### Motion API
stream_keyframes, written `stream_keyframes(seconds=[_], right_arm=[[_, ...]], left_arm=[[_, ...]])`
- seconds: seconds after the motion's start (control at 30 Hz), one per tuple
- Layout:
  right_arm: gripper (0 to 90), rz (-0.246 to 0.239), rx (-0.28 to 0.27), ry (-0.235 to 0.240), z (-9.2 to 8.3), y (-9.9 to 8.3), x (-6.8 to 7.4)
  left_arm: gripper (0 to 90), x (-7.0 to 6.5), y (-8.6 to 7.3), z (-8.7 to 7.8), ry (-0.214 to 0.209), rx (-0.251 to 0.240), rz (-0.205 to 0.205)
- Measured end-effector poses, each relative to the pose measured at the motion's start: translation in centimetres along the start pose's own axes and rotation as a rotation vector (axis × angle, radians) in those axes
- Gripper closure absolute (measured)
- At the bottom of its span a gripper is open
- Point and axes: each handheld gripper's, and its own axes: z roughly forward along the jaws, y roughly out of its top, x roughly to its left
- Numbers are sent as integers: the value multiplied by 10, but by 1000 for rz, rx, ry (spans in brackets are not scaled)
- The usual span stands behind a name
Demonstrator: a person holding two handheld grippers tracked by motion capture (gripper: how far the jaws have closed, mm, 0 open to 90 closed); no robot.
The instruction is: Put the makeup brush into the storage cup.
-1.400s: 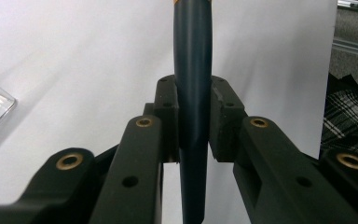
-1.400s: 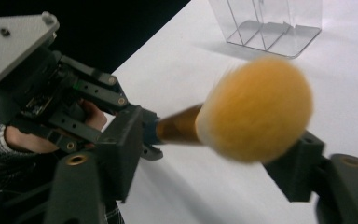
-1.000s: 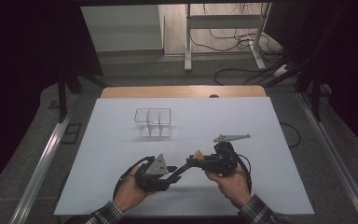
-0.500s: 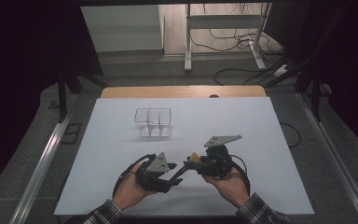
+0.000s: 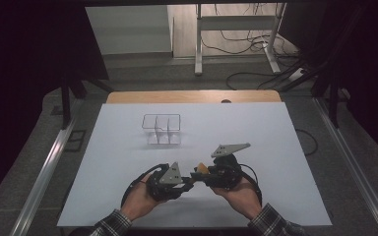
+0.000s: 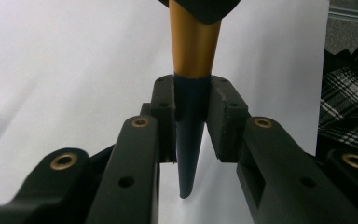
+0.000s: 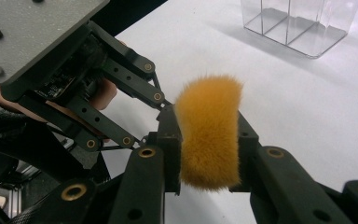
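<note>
A brush with a dark blue tapered handle [image 6: 189,140], a gold ferrule [image 6: 193,42] and an orange bristle head [image 7: 209,126] is held between both grippers near the table's front edge. My left gripper [image 6: 192,100] is shut on the dark handle. My right gripper [image 7: 209,135] is shut on the fluffy orange head. In the high view the left gripper [image 5: 188,182] and right gripper [image 5: 200,173] meet tip to tip, with the brush [image 5: 203,168] a small orange spot between them. The left gripper [image 7: 121,107] also appears in the right gripper view.
A clear plastic box with divided compartments [image 5: 161,129] stands on the white table sheet [image 5: 275,137] beyond the grippers, and it looks empty. The same clear box [image 7: 303,23] sits at the top right of the right gripper view. A wooden table edge [image 5: 192,97] runs along the back.
Both hands have drawn slightly closer together, the right gripper shifting a little left. Both holds on the brush look the same.
</note>
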Motion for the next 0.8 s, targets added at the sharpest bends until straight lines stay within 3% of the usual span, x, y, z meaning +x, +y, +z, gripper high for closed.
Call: stream_keyframes(seconds=[0.4,0.8], right_arm=[[479,-11,-20,3,1,-2,-4],[271,-39,-31,9,3,-4,-6]], left_arm=[[741,3,-1,-1,11,8,-22],[741,8,-4,-7,22,-24,-58]])
